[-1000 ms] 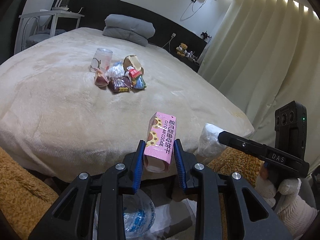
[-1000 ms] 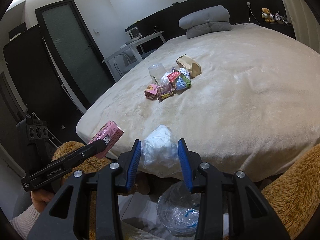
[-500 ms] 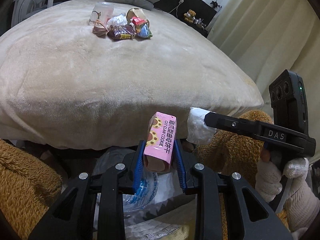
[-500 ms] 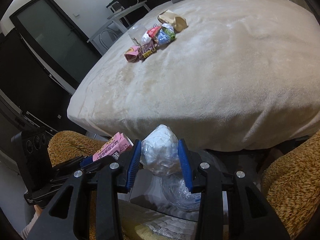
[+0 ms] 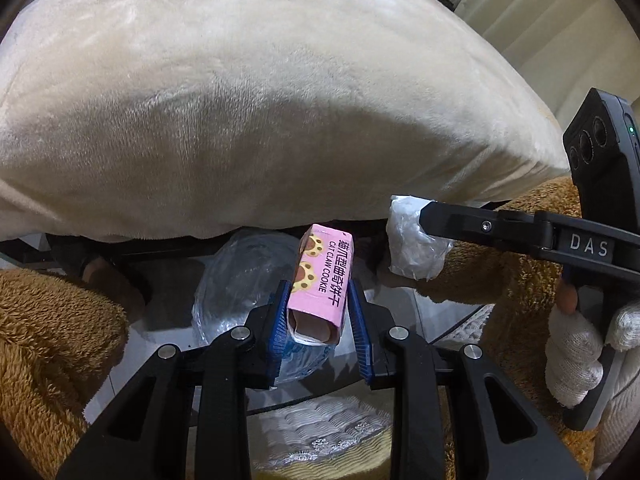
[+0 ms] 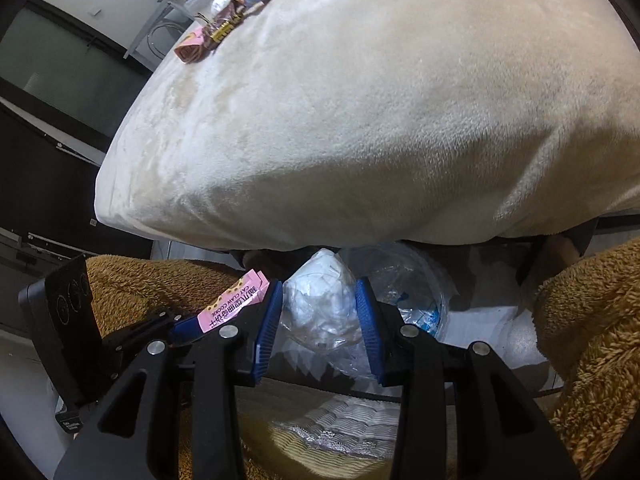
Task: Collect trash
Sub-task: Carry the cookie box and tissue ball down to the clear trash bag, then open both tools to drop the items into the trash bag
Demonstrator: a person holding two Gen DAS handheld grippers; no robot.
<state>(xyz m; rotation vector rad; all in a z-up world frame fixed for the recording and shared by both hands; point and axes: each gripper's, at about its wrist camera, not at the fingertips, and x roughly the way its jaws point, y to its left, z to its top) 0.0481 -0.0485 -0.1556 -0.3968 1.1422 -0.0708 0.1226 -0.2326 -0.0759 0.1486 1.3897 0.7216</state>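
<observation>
My left gripper is shut on a pink cookie box, its blue pads pressing both long sides. My right gripper is shut on a crumpled white plastic wad; that wad also shows to the right in the left wrist view. The pink box appears at the left of the right wrist view. Both grippers tilt steeply down over a clear plastic bag on the floor by the bed's foot. Several wrappers lie far up on the bed.
The cream bed cover bulges over most of both views. Brown fuzzy sleeves or trouser legs flank the bag. A white-gloved hand holds the right gripper's handle. A quilted mat lies below.
Both grippers have dropped and tipped downward, from looking across the bed to looking at the floor and the clear bag. Each keeps its grip on its item.
</observation>
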